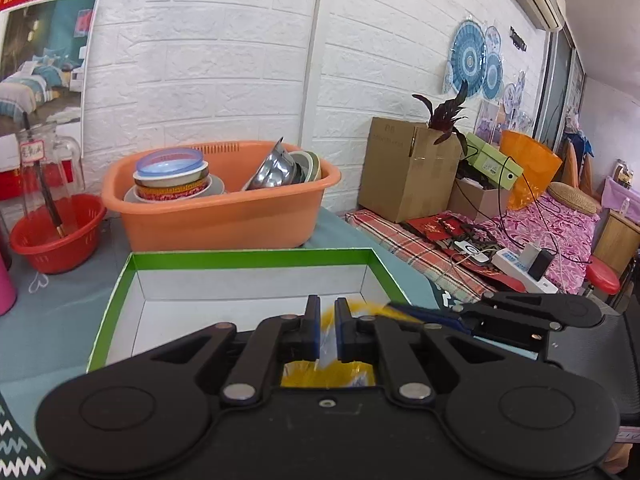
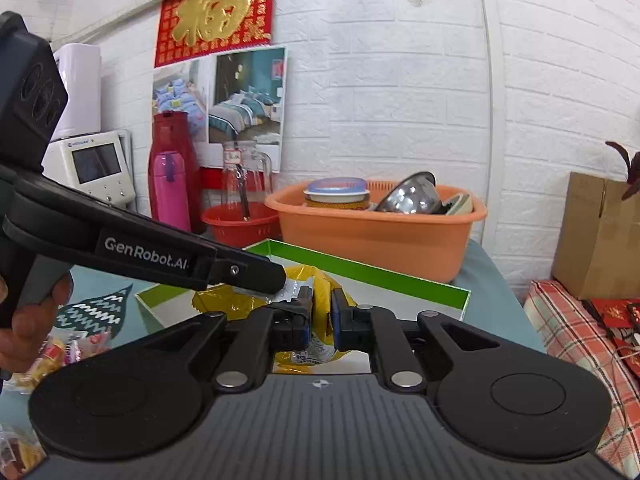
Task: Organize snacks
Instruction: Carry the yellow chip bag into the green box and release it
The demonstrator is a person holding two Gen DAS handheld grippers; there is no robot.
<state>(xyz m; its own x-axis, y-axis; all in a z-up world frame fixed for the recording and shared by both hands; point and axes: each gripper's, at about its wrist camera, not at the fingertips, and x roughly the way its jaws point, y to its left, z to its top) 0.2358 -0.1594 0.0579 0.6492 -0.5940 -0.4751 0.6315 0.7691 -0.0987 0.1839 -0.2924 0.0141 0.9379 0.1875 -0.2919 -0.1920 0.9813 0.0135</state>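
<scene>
Left wrist view only: brown cardboard carton (image 1: 400,168), dark-leaved plant (image 1: 444,114), bed with pink floral cover (image 1: 560,228), white power strip (image 1: 516,264) on it. Right wrist view only: a person's hand (image 2: 28,320) on the left tool's grip, loose wrapped snacks (image 2: 60,350) on the bench at lower left, pink flask (image 2: 172,192), red-and-gold wall hanging (image 2: 216,12), white screen appliance (image 2: 96,168).

Both views: teal cloth-covered bench (image 1: 48,312), orange plastic basin (image 1: 216,220) stacked with bowls and a steel bowl, red slotted plastic basket (image 1: 56,240), clear glass jug (image 1: 48,168), white brick-pattern wall.

Task thing: yellow crinkly plastic snack packet (image 2: 224,300), part clear film, glossy. It hangs over the open shallow cardboard box (image 1: 248,258), green rim, white inside, on the bench in front of the basin.

Left tongs (image 1: 327,308): blue pads close together, clamped on the packet; film runs up between them. Right tongs (image 2: 322,300): together, clamped on the same packet. In the right wrist view the left tongs come in from the left, tip on the packet's upper edge, just beside the right tongs. Packet stretched between the two, above the box's near side; contact with the box floor can't be told.
</scene>
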